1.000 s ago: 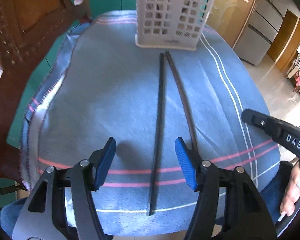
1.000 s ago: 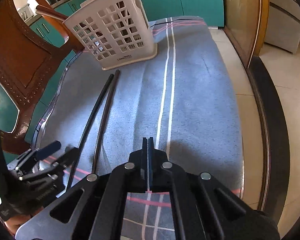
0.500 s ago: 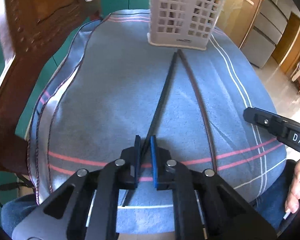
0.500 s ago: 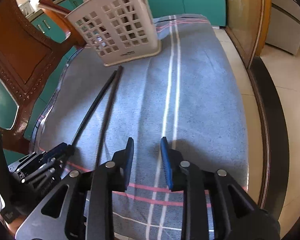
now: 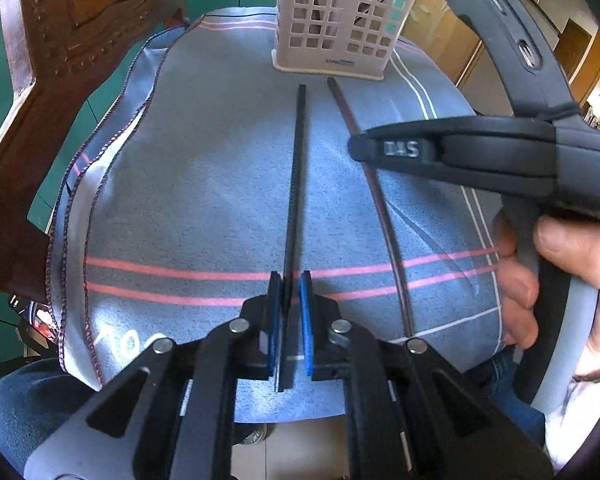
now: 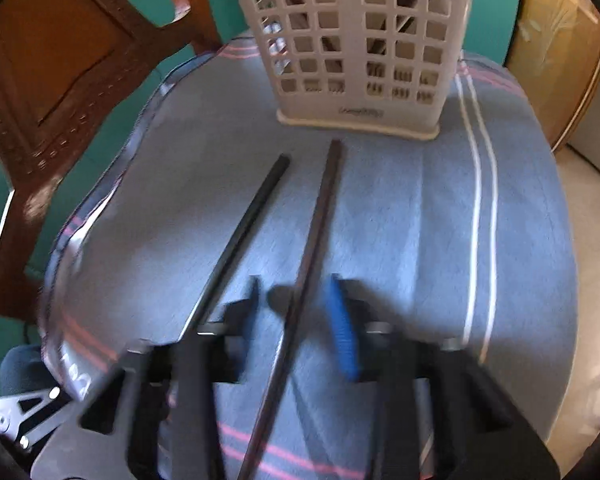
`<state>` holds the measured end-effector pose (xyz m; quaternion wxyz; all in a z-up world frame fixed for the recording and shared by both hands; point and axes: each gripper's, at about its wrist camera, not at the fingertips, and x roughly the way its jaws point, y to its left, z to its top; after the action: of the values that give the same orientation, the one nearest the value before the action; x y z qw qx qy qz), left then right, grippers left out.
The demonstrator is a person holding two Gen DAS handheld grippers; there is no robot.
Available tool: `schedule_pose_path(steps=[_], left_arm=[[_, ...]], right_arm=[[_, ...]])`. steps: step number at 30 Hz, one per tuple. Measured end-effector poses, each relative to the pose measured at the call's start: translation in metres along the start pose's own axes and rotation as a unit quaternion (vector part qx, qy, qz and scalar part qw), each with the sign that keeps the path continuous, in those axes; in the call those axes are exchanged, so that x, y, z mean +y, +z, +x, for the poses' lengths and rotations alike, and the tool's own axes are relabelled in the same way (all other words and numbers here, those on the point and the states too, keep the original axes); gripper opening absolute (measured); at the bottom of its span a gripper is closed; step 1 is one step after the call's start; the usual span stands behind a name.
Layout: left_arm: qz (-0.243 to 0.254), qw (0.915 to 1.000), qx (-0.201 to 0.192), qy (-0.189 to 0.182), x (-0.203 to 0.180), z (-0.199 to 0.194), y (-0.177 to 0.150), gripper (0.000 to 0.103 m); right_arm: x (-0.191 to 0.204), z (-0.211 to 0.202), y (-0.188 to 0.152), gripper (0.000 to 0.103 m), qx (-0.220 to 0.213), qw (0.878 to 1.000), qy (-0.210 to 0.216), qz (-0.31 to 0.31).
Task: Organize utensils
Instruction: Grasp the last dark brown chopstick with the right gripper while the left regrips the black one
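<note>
Since before, our right gripper (image 6: pixel 296 324) swung over the brown wooden chopstick (image 6: pixel 316 232), jaws closing, unclamped; left gripper (image 5: pixel 290 312) clamps the black chopstick (image 5: pixel 296 184); thin, stiff, slippery, grip near end.

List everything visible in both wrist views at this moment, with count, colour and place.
Black chopstick: one, black, on the cloth, near end between the left gripper's pads.
Brown chopstick: one, dark brown, on the cloth right of the black one, running between the right gripper's pads.
Utensil basket: one, off-white, perforated, at the cloth's far end, utensils inside.
Cloth: one, blue with pink and white stripes, covering the table.
Chair: one, brown wood, left of the table.
Cabinets: teal, behind.
Left gripper: black, blue pads, shut on the black chopstick.
Right gripper: black, blue pads, jaws closing around the brown chopstick, blurred.
Hand: one, holding the right gripper's handle.
</note>
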<state>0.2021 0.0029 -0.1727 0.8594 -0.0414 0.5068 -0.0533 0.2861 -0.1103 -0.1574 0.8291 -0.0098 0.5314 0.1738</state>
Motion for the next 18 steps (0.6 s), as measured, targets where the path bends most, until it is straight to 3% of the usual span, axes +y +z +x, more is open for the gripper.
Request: schedule_pose_path(steps=[10,15,18], left_arm=[[-0.006,0.9999,-0.009,0.001,0.001,0.001,0.01,0.019],[-0.009,0.9999,-0.007,0.002,0.001,0.004,0.012,0.028],[-0.014,0.9998,-0.009,0.005,0.004,0.004,0.015,0.032]], right_arm=[[-0.051,-0.035,-0.035,0.006,-0.008,0.997,0.023,0.069],[-0.05,-0.042,-0.038,0.006,-0.017,0.998,0.025,0.052],[-0.045,-0.037,-0.032,0.014,-0.017,0.999,0.02,0.047]])
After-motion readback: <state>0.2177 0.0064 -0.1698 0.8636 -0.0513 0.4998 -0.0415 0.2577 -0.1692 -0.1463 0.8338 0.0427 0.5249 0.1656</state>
